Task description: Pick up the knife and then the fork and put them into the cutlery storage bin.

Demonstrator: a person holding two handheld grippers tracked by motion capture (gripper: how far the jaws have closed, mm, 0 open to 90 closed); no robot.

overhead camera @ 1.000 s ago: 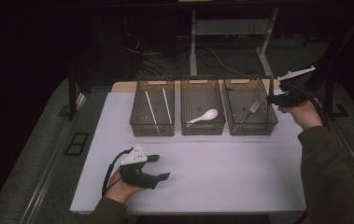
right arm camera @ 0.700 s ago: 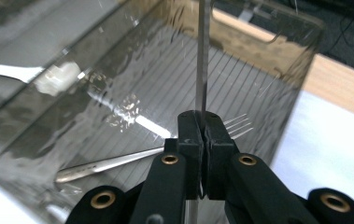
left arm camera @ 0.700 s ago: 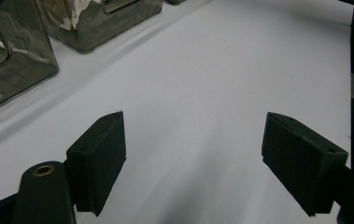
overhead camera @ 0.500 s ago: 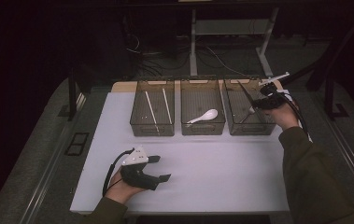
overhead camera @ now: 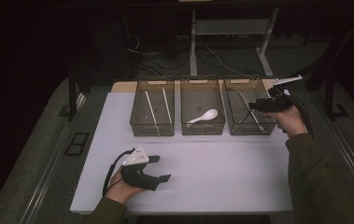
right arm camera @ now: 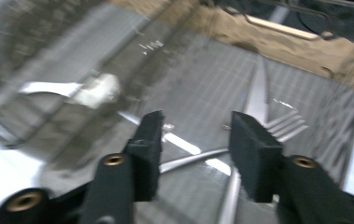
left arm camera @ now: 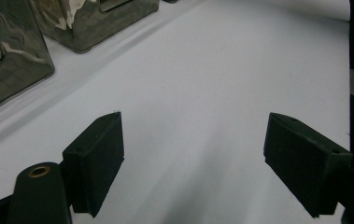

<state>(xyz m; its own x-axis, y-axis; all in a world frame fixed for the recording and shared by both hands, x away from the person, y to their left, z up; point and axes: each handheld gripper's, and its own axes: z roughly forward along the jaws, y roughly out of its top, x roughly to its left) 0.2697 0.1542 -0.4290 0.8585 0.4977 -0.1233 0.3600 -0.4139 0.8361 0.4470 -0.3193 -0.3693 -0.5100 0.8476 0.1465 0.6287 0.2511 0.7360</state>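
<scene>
Count: three clear bins [overhead camera: 152, 127]; two chopsticks [overhead camera: 150, 110] in the left bin; one white spoon [overhead camera: 204, 116]; two forks [right arm camera: 277, 126]; two grippers [overhead camera: 163, 169].

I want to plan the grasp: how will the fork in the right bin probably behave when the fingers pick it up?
The fork looks like thin shiny metal, so it is probably stiff and may slip between the right gripper's open fingers. It lies crossed with other cutlery in the right bin, so lifting it may drag or rattle its neighbours. Being flat, it should not roll.
</scene>
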